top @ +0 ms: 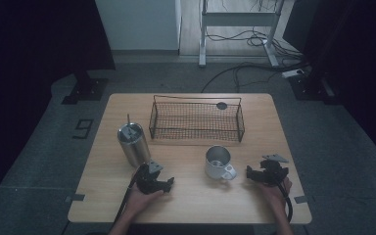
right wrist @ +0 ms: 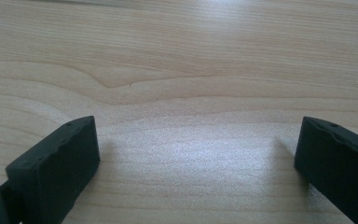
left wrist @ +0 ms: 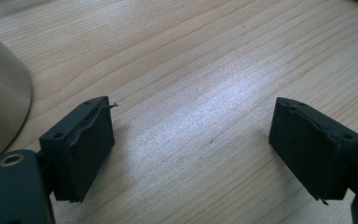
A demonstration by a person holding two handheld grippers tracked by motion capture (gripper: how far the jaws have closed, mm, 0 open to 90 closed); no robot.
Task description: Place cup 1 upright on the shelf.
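A steel tumbler (top: 133,143) with a straw stands at the table's left, and its curved wall (left wrist: 0,93) shows at the left edge of the left gripper view. A white mug (top: 219,164) stands right of centre, handle toward the front right. A black wire basket (top: 197,120) sits at the back middle. My left gripper (top: 169,185) rests low on the table just in front of the tumbler, open, bare wood between its jaws (left wrist: 191,140). My right gripper (top: 249,174) lies right of the mug, open, over bare wood (right wrist: 198,154).
The wooden table (top: 191,205) has free room along its front and at the far left. A small dark round lid (top: 222,105) lies behind the basket. Cables and a metal stand (top: 235,29) are on the floor beyond the table.
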